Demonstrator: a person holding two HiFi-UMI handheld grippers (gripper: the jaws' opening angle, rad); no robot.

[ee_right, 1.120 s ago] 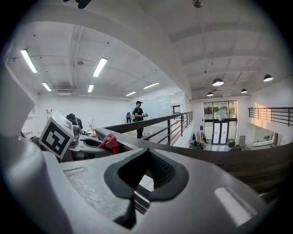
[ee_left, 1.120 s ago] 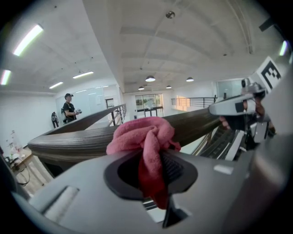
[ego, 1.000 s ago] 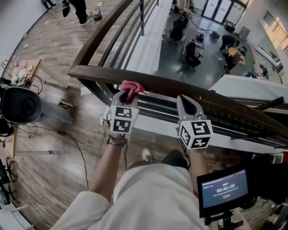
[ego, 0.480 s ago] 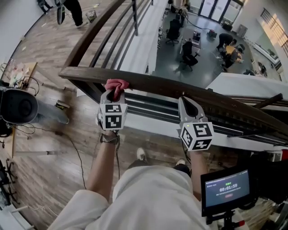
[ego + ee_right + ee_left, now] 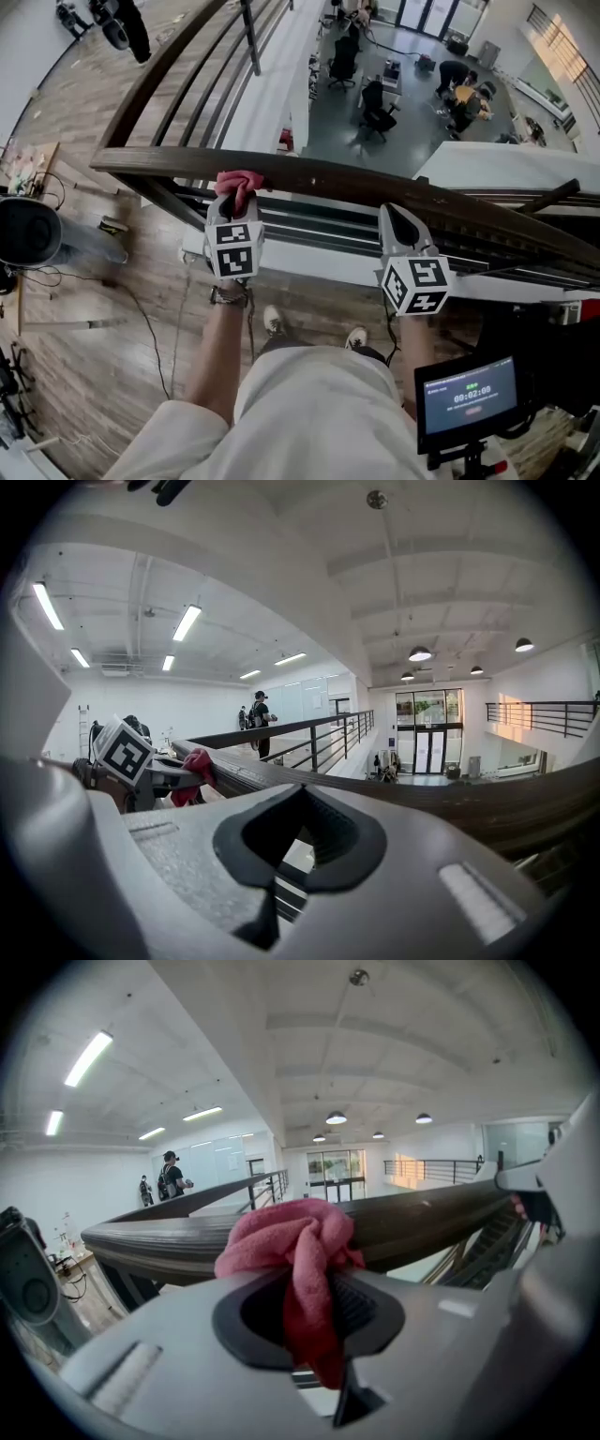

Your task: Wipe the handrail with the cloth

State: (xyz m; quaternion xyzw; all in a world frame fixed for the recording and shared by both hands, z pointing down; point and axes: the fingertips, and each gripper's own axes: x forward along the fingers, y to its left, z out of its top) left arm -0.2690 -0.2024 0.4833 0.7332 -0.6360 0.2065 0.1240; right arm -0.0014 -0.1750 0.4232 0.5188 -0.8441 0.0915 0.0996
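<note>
Pink cloth (image 5: 298,1241) pinched between left gripper (image 5: 233,212) jaws, on handrail (image 5: 375,183).

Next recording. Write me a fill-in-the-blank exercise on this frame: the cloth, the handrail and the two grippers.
1. The left gripper is shut on a ____ cloth.
2. In the head view, the cloth lies against the handrail, to the ____ of the right gripper.
3. The right gripper, its fingers together, holds ____.
Missing words: pink; left; nothing.
</note>
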